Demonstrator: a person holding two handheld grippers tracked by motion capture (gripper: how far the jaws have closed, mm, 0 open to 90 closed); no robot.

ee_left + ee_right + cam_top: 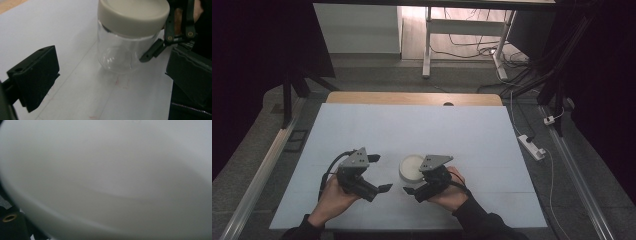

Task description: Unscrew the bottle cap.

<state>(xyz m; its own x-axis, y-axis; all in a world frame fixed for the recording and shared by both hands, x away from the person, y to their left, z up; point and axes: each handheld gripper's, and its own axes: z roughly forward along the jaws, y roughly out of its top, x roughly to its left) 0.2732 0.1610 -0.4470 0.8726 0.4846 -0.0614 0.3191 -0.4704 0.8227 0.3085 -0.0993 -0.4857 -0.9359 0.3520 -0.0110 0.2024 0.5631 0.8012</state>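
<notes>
A clear glass jar (411,168) with a cream screw lid (133,15) stands upright on the white table (412,130) near its front edge. My left gripper (380,173) is open just left of the jar, nothing between its jaws; its own view (110,82) looks at the jar from a short way off. My right gripper (418,181) is pressed in at the jar's right side with its jaws spread wide. One of its fingers (152,51) lies against the glass below the lid. Very close up, the pale lid (105,177) blurs the right gripper view.
Bare white table surface lies behind and to both sides of the jar. A wooden strip (412,98) marks the far edge. Beyond it stand a desk frame (428,45) and loose cables (472,47); a power strip (532,146) lies on the floor at the right.
</notes>
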